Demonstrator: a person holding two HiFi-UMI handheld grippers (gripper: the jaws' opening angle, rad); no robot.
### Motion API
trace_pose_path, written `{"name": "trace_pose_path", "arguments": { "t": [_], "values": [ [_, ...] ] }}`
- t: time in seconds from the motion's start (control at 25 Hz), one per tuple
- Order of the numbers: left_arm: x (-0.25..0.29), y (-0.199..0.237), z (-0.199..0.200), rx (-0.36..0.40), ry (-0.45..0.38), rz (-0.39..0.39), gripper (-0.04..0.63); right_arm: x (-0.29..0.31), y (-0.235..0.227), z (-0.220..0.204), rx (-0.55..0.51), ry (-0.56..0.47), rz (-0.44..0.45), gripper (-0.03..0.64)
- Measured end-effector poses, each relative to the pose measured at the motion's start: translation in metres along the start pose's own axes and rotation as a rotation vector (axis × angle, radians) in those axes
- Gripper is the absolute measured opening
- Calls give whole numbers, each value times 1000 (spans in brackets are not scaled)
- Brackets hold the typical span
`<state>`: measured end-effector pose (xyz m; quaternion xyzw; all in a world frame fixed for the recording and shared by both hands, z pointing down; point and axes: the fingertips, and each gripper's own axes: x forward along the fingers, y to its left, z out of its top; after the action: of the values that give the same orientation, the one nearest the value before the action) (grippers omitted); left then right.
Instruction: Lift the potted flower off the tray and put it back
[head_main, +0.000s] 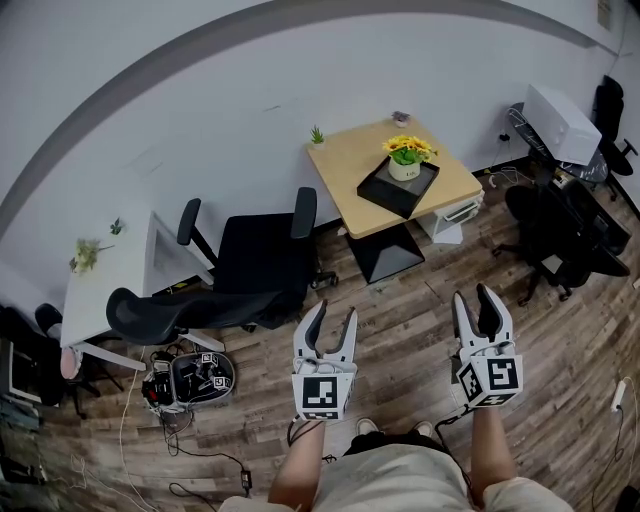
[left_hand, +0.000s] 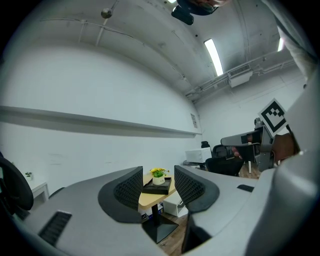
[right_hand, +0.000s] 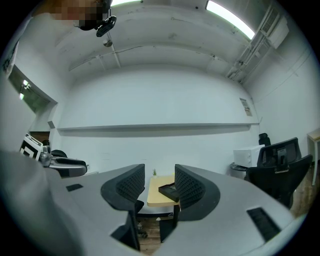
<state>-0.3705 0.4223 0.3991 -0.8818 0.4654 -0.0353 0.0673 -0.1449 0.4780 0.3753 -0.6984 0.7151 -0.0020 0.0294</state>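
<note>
Potted flower: on black tray, wooden tabletop
Left gripper: jaws apart, empty
Right gripper: jaws apart, empty

This is looking like an office. Black swivel chairs are standing on a wood-plank floor beside a white desk at the left, and more dark chairs are crowding the far right. A square wooden table is standing by the plain white wall. A white printer-like box is sitting at the far right. Strip lights are glowing on the ceiling, and cables are trailing across the near left floor.
</note>
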Motion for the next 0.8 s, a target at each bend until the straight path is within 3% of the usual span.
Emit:
{"name": "trace_pose_path", "arguments": {
  "t": [0.32,0.8],
  "values": [
    [0,20,-12,-14,-7,-50,187,7,23,-6,-12,9,-29,201],
    [28,32,-16,-9,-8,-66,187,39,17,-13,-11,8,-23,201]
  ]
}}
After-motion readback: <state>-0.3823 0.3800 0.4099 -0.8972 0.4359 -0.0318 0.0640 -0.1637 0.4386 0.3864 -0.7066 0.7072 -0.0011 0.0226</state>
